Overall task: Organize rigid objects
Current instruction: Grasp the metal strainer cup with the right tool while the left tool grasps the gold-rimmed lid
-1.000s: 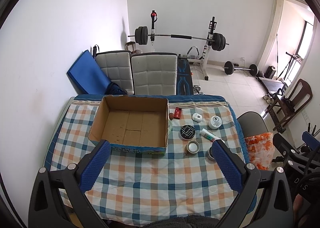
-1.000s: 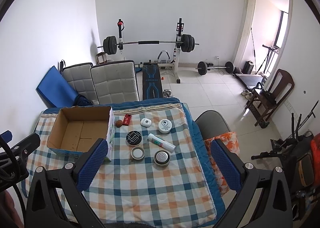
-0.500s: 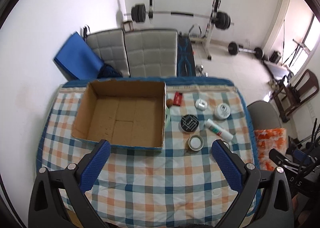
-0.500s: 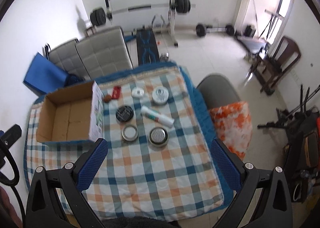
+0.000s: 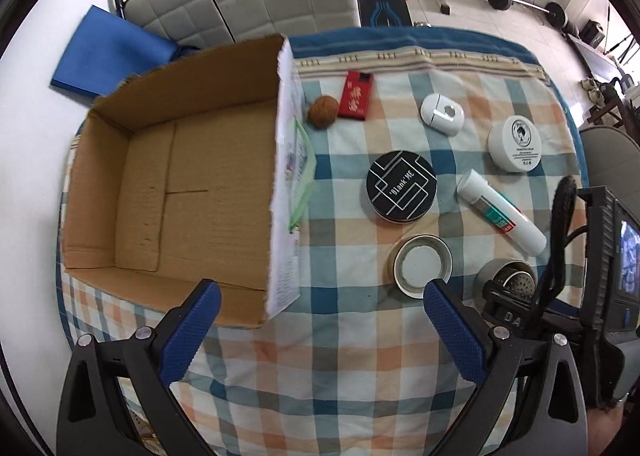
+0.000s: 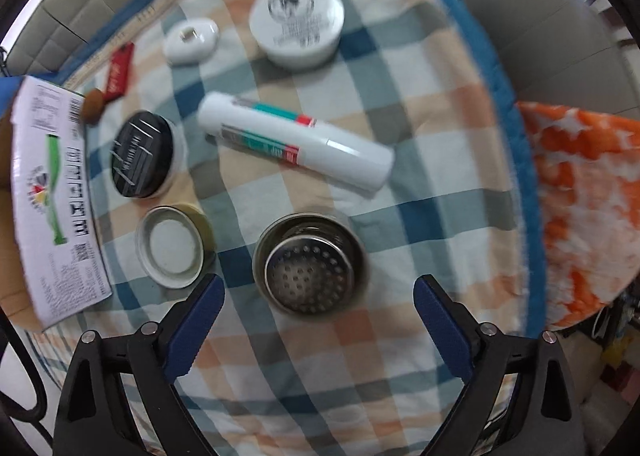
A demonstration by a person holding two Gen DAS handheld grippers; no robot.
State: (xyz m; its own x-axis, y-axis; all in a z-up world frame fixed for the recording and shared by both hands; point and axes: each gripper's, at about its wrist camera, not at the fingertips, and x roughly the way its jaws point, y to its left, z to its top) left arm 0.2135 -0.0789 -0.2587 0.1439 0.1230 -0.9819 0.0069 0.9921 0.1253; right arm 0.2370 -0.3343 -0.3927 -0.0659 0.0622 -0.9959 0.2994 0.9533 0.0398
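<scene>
Left hand-held gripper (image 5: 320, 298) points down over the desk (image 5: 320, 376), jaws wide apart, nothing between them; its fingertips frame the near right corner of the box. Right hand-held gripper (image 6: 318, 292) points straight down, jaws apart and closing, nothing pressed; the metal strainer lies just ahead of the gap between the blue pads.

Desk is covered by a checked cloth, blue, orange and white. Cardboard box (image 5: 172, 184) sits on the left part, open top, plain brown inside, nothing in it, white printed label on its right wall. All small items lie right of the box on the cloth, apart from each other:
- white tube (image 6: 296, 142), teal and red print, lying flat on a diagonal, between jar and strainer.
- white round jar (image 6: 298, 22), black print on lid, far right side.
- black round tin (image 5: 401, 186), white line pattern, reads "Blank ME", middle.
- metal strainer (image 6: 312, 266), round, perforated, shiny rim, nearest the right gripper.
- jar lid (image 5: 422, 266), upside down, white inside, gold rim, beside the strainer.
- white oval case (image 5: 442, 114), far side.
- red packet (image 5: 356, 94), gold print, flat, near the far edge.
- brown walnut (image 5: 322, 112), touching or just beside the red packet, close to the box wall.
</scene>
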